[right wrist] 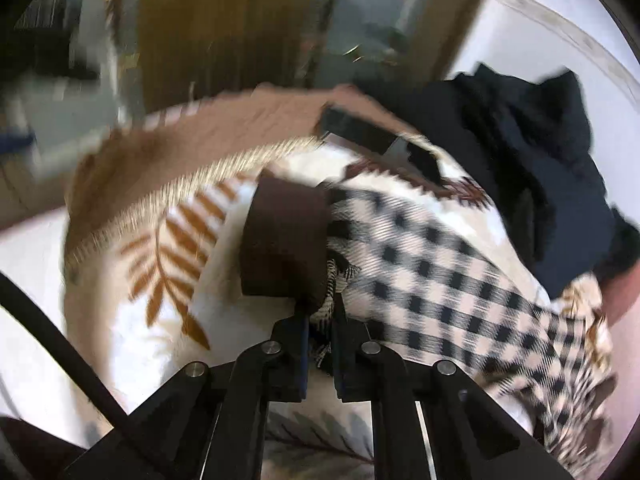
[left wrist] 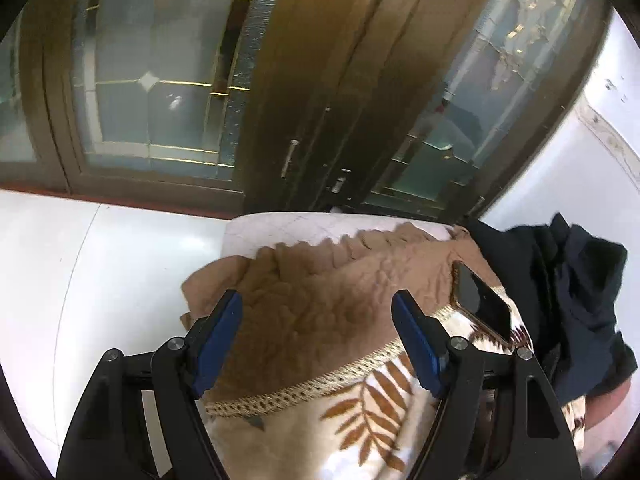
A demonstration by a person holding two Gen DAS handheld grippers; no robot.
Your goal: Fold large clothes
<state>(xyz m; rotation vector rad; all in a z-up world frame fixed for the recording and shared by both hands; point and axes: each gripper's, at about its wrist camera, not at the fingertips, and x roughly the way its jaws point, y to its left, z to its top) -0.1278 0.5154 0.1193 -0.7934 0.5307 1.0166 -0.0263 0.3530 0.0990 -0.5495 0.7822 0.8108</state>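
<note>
A black-and-cream checked garment [right wrist: 440, 276] with a dark brown cuff [right wrist: 286, 240] lies across a cream blanket with brown leaf print [right wrist: 160, 264]. My right gripper [right wrist: 320, 320] is shut on the checked garment's edge beside the cuff; this view is blurred by motion. My left gripper [left wrist: 318, 320] is open and empty above the blanket's brown fleece end [left wrist: 312, 296]; the checked garment is not in its view.
A phone [left wrist: 482, 300] lies on the blanket, also in the right wrist view [right wrist: 360, 132]. A dark navy garment [left wrist: 568, 288] is heaped at the right [right wrist: 532, 168]. White floor [left wrist: 100, 280] lies left, wooden glass-panelled doors [left wrist: 320, 80] behind, a white wall [left wrist: 592, 144] at right.
</note>
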